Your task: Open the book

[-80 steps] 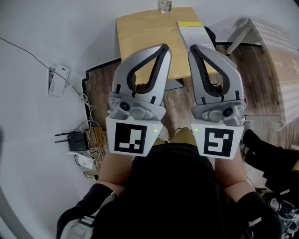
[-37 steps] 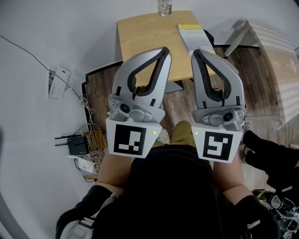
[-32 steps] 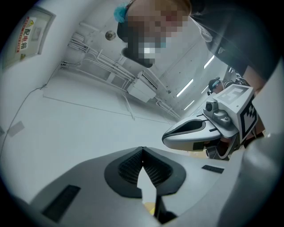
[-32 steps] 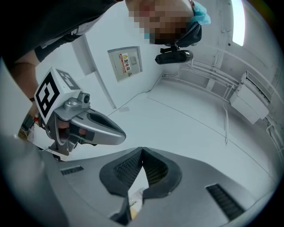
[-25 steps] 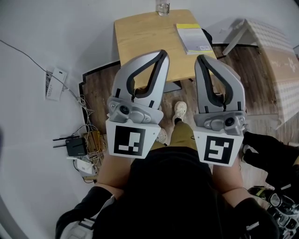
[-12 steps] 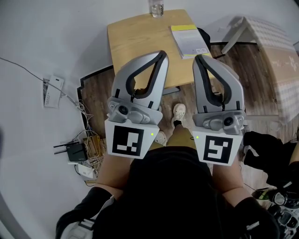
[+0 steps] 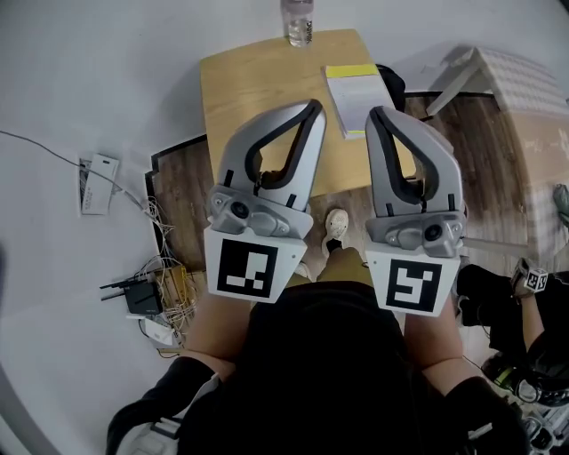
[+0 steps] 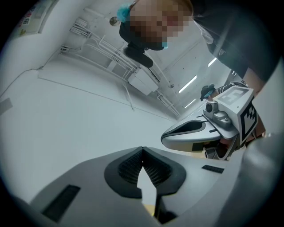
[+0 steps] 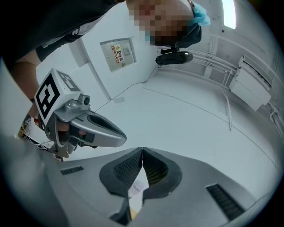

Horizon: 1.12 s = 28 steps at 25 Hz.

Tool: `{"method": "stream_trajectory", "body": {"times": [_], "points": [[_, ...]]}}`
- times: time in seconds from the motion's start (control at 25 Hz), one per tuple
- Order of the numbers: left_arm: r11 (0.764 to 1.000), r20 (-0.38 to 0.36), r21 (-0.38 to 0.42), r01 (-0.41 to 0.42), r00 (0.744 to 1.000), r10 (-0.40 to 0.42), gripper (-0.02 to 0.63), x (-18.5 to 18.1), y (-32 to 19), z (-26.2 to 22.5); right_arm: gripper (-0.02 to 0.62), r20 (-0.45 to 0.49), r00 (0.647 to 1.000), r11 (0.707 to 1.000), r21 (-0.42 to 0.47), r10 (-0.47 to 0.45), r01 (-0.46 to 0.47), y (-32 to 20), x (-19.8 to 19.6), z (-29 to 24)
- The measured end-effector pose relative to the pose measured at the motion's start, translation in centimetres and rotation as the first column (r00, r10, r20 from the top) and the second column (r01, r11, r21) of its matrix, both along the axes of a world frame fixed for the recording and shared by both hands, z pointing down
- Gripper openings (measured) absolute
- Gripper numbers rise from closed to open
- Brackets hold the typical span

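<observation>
In the head view a closed book, pale cover with a yellow band at its far end, lies on the right part of a small wooden table. Both grippers are held side by side in front of me, above the floor and short of the table. My left gripper is shut and empty, its tip over the table's near edge in the picture. My right gripper is also shut and empty, its tip overlapping the book's near right corner. In the gripper views the left gripper and right gripper show pads meeting, pointing at a white wall.
A clear bottle stands at the table's far edge. On the floor at left lie cables with a black router and a white box. A white slatted rack leans at right. My shoe is below the table's edge.
The table, book and bottle have come nearer and lower in the head view as I stepped toward them. Both grippers stay shut, side by side.
</observation>
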<state>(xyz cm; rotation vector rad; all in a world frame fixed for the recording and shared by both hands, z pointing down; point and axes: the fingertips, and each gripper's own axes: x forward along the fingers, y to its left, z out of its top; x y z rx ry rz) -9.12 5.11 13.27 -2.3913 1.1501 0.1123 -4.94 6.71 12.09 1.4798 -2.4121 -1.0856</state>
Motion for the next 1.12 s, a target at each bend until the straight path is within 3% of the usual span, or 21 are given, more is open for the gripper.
{"method": "stream_trajectory", "body": {"times": [0.52, 1.12], "points": [[0.998, 0.030, -0.045, 0.044, 0.999, -0.042, 0.009, 3.8, -9.2, 2.2, 0.029, 0.016, 0.999, 0.998, -0.049, -0.036, 0.037, -9.9, 4.2, 1.9], [0.995, 0.046, -0.033, 0.091, 0.995, -0.090, 0.011, 8.0, -13.4, 2.7, 0.029, 0.029, 0.992, 0.990, -0.057, -0.127, 0.128, -14.1, 7.4, 2.6]]}}
